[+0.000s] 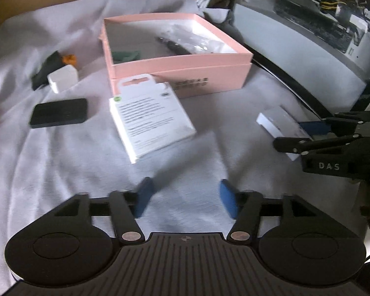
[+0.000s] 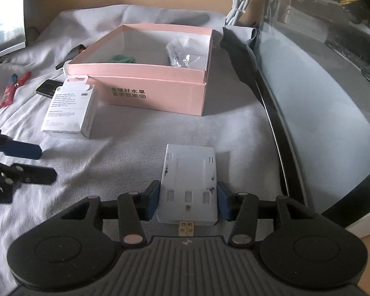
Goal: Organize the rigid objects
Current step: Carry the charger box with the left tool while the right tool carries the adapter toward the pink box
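Observation:
My left gripper (image 1: 185, 183) hangs open over the grey cloth with nothing between its blue pads. Just ahead of it lies a white retail box (image 1: 150, 120) with printed text, seen also in the right wrist view (image 2: 69, 108). My right gripper (image 2: 188, 193) is shut on a flat white adapter (image 2: 188, 172) with a gold USB plug at its near end, held low over the cloth. The left wrist view shows that adapter (image 1: 276, 120) at the right. An open pink box (image 2: 155, 91) stands behind, holding a green item (image 2: 122, 58) and a clear plastic bag (image 2: 182, 54).
A black flat case (image 1: 59, 113), a white cube charger (image 1: 63, 79) and an orange-and-black item (image 1: 69, 59) lie left of the pink box. Red tools (image 2: 9, 91) lie far left. A glass-sided computer case (image 2: 320, 79) walls the right side. A coiled white cable (image 2: 239, 2) is at the back.

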`<action>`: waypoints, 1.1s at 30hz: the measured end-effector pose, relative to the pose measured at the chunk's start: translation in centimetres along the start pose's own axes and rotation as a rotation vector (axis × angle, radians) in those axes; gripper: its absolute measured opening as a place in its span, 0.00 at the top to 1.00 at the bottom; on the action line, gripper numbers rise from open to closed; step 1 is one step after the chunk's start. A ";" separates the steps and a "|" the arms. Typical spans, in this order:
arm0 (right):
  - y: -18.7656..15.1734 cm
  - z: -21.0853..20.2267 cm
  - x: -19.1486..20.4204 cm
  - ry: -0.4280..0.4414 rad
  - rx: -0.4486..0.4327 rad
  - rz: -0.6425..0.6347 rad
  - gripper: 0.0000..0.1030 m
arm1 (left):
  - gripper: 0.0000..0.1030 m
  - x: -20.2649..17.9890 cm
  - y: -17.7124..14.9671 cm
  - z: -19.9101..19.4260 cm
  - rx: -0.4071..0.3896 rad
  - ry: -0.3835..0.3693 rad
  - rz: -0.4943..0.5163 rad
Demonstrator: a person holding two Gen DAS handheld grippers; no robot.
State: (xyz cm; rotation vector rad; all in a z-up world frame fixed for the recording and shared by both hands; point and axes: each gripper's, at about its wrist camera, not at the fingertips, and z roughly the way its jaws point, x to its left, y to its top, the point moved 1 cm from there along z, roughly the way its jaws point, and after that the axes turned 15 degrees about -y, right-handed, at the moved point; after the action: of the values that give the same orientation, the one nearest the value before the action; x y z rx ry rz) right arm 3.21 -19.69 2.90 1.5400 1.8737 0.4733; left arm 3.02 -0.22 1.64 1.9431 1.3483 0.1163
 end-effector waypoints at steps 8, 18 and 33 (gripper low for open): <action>-0.3 -0.1 0.0 0.009 -0.024 -0.015 0.53 | 0.30 0.7 2.1 -2.2 -0.274 0.129 -0.182; -0.5 -0.1 -0.1 0.029 -0.041 -0.035 0.52 | 0.25 1.4 4.5 1.6 -0.256 0.223 -0.256; -0.1 -1.1 -0.4 0.058 0.000 -0.038 0.54 | 0.28 0.3 2.9 2.2 -0.107 0.184 -0.001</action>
State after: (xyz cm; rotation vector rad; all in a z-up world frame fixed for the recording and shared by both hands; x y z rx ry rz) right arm 2.43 -19.94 3.72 1.5024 1.9435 0.5057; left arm 6.38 -1.58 1.76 1.8787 1.4302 0.3671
